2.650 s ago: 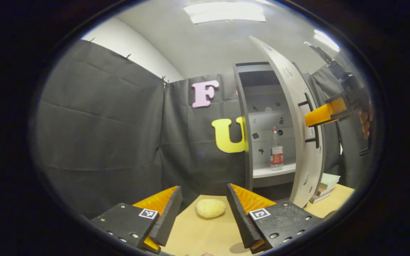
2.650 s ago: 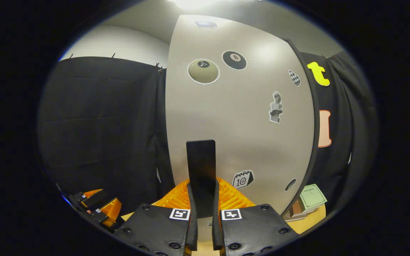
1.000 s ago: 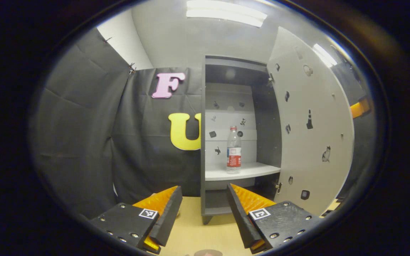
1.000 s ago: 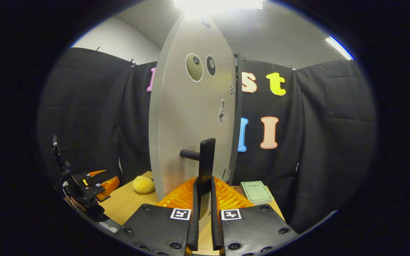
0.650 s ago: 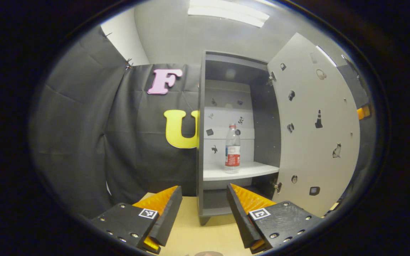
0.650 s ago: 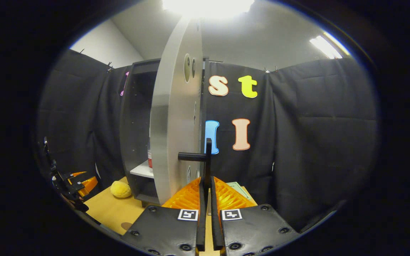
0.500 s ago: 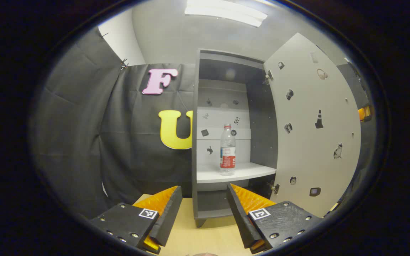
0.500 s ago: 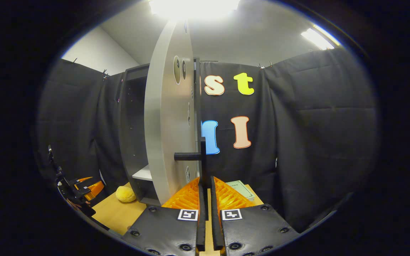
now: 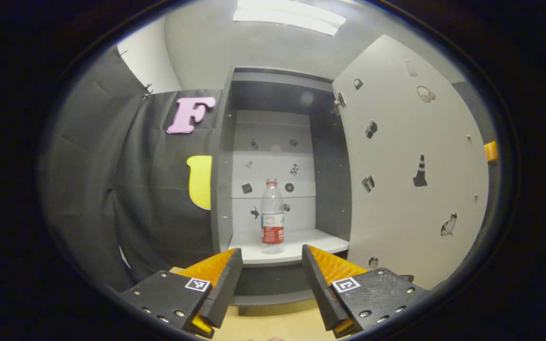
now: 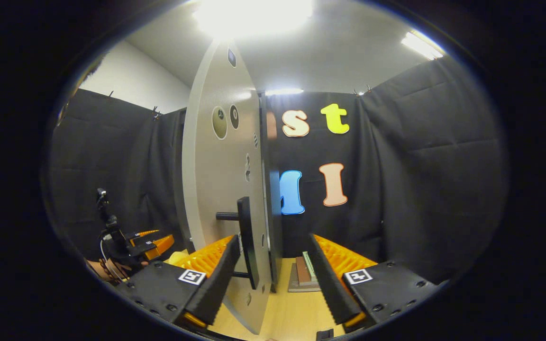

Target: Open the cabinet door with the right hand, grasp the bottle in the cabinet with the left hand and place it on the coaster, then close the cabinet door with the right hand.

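A tall grey cabinet (image 9: 223,189) stands open, its door (image 9: 410,180) swung wide. The bottle (image 9: 272,216) stands upright on the shelf, apart from the wide-open left gripper (image 9: 271,277). The right gripper (image 10: 273,279), spread wide, brackets the door handle (image 10: 244,241) without gripping; possibly the loose door drifts shut, blocking the reach.

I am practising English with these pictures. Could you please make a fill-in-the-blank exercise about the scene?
1. The cabinet door is ____.
2. The bottle stands upright on the cabinet's ____.
3. The right tool is open, with the door's ____ between its fingers, ungripped.
4. The left tool is ____ and holds nothing.

Missing words: open; shelf; handle; open
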`<state>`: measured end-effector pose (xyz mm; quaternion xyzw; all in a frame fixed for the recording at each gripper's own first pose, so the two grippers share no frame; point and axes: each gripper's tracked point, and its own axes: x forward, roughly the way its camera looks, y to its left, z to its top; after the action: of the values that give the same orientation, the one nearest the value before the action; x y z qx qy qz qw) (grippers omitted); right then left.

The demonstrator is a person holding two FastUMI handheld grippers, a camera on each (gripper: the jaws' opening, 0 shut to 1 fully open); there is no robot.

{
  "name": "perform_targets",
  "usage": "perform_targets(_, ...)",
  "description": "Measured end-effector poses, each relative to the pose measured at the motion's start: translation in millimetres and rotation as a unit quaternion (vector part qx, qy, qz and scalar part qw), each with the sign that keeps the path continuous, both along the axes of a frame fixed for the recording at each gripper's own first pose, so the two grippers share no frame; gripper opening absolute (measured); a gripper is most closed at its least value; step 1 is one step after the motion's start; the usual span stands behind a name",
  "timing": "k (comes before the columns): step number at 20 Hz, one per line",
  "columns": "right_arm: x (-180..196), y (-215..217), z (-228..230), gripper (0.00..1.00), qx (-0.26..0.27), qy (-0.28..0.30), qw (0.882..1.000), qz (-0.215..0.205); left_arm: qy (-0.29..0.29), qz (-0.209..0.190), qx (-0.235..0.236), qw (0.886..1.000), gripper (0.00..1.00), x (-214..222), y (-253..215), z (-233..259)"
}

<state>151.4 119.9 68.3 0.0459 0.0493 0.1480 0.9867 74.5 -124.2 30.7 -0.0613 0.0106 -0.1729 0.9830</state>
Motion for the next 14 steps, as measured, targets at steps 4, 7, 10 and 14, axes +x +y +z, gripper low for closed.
perform_targets(4, 12, -28, -9, 0.96, -0.032, -0.008, 0.999, -0.02, -0.004, -0.003, -0.011, 1.0, 0.75, 28, -22, 21)
perform_targets(7, 18, -47, -21, 0.99, -0.037, 0.0, 0.999, -0.036, -0.009, 0.001, -0.013, 1.0, 0.75, 54, -32, 32)
perform_targets(10, 26, -71, -37, 0.98, -0.027, 0.017, 0.998, -0.055, -0.01, 0.004, -0.008, 1.0, 0.75, 84, -41, 39)
perform_targets(14, 37, -91, -56, 0.99, -0.009, 0.034, 0.997, -0.075, 0.007, 0.002, -0.008, 1.0, 0.78, 131, -53, 35)
